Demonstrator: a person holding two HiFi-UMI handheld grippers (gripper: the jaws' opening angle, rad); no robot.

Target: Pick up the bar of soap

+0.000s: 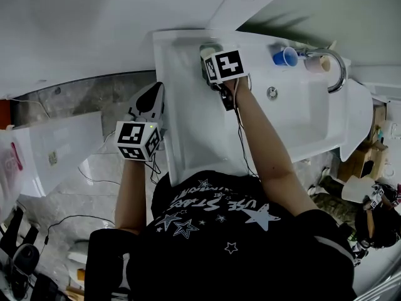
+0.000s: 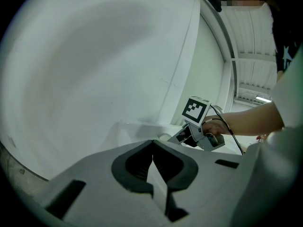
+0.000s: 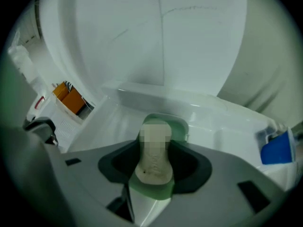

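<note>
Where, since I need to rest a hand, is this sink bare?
Free: basin floor around the drain, and the rim beside the left gripper. Crowded: the back ledge, with right gripper on soap in its dish, blue cup, faucet.

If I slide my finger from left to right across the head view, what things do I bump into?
left hand-held gripper → right hand-held gripper → blue cup → tap
</note>
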